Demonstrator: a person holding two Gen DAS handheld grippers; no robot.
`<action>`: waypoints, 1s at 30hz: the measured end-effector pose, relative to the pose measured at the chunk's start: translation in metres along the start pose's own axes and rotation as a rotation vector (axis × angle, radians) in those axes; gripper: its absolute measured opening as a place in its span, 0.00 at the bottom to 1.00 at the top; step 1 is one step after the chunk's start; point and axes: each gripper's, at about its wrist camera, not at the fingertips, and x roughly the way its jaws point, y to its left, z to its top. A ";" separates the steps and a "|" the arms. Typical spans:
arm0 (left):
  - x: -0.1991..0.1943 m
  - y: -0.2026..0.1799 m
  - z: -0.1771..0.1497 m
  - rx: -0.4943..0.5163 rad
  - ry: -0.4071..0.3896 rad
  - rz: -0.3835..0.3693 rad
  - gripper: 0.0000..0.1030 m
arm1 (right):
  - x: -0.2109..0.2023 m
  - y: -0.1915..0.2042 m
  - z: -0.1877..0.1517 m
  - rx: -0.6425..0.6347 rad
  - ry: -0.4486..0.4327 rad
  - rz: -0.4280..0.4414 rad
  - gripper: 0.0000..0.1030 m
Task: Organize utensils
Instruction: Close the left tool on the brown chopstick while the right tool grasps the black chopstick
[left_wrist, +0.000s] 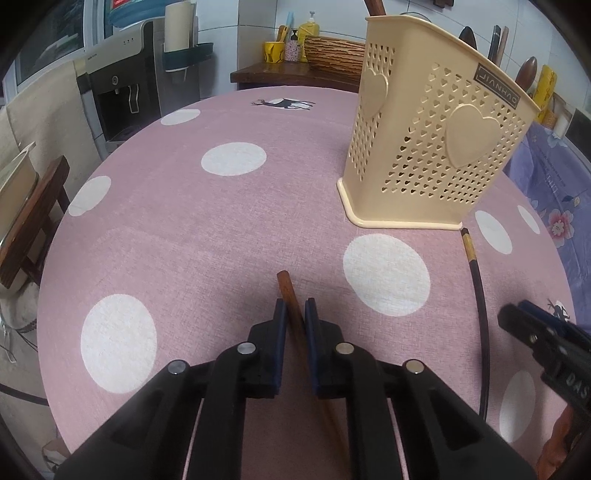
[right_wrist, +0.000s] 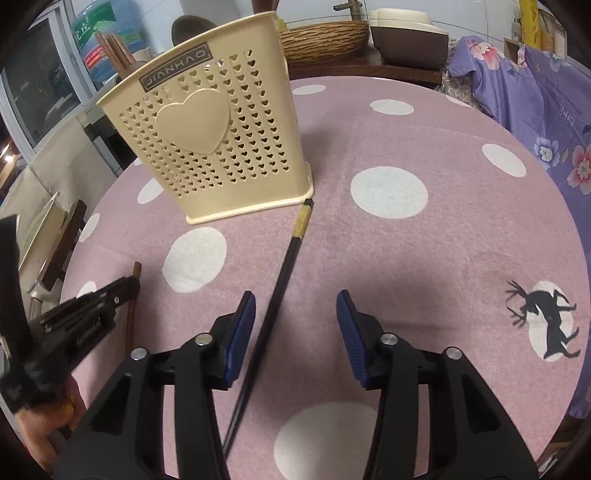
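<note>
Chopsticks: brown one (left_wrist: 291, 306) lies on pink dotted tablecloth (left_wrist: 207, 229), near side, w/ left gripper (left_wrist: 294, 314) fingers clenched on it. Black one w/ gold band (right_wrist: 280, 280) lies to its right, far tip touching base of cream holder (right_wrist: 218, 147). Right gripper (right_wrist: 295, 314) is spread wide around black stick, not touching. Only right view shows hand (right_wrist: 48, 421) on left tool; only left view shows yellow cup (left_wrist: 274, 51) far back.

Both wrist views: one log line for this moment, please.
left gripper: closing around brown chopstick | right gripper: open beside black chopstick | holder: upright
</note>
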 end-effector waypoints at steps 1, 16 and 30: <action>0.000 0.000 0.000 -0.001 0.000 -0.001 0.11 | 0.004 0.004 0.004 -0.007 0.007 -0.003 0.41; 0.001 0.001 0.002 -0.004 0.002 -0.002 0.11 | 0.036 0.018 0.026 -0.007 0.045 -0.104 0.30; 0.002 -0.001 0.003 -0.002 0.007 -0.004 0.11 | 0.045 0.011 0.039 0.020 0.042 -0.120 0.09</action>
